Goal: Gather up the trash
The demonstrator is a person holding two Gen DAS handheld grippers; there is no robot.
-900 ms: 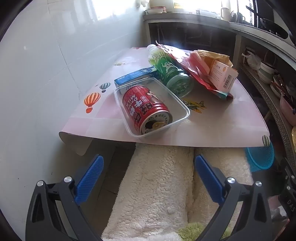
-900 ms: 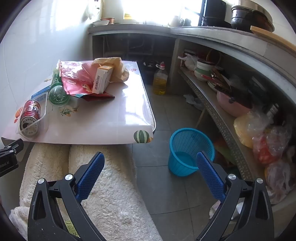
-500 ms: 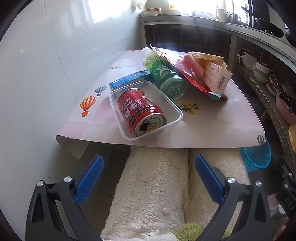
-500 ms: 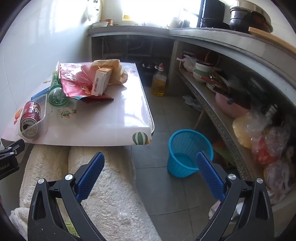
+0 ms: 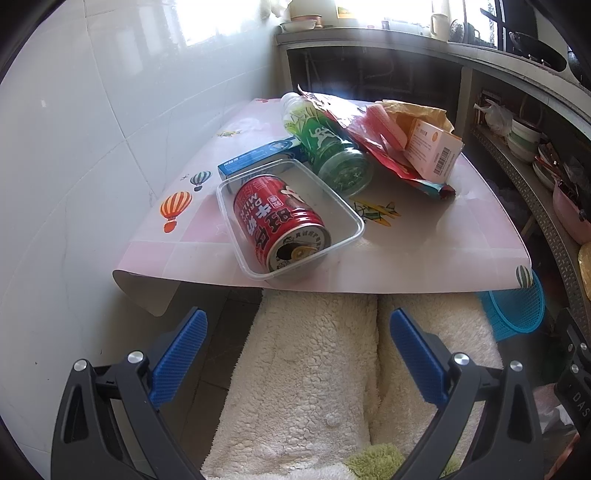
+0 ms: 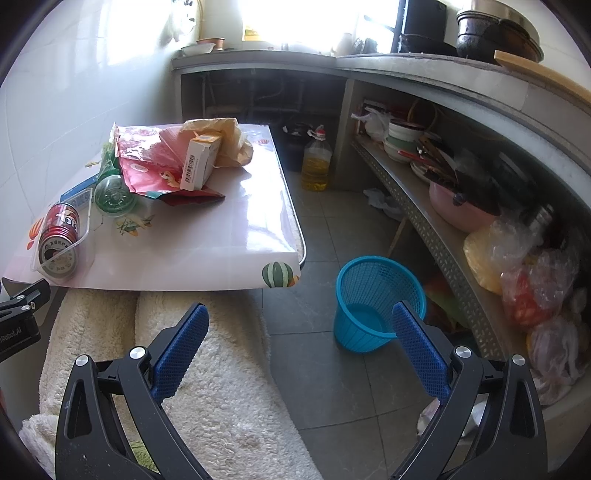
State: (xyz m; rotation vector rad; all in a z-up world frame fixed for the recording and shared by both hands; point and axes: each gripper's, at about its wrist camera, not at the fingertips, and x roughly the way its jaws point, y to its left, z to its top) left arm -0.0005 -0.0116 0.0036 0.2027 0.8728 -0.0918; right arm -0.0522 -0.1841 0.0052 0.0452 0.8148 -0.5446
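Left wrist view: left gripper (image 5: pixel 295 354) spread wide, empty, short of can (image 5: pixel 279 225) in tray (image 5: pixel 354 218). Right gripper (image 6: pixel 299 350) likewise. Best take can across its middle.

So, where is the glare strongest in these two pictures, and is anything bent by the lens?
Left wrist view: the window is blown out white, with haze over the counter. Right wrist view: the window is overexposed and glare lies on the table; the shelf curves from fisheye distortion.

Both wrist views downward, table (image 5: pixel 424 258) shared
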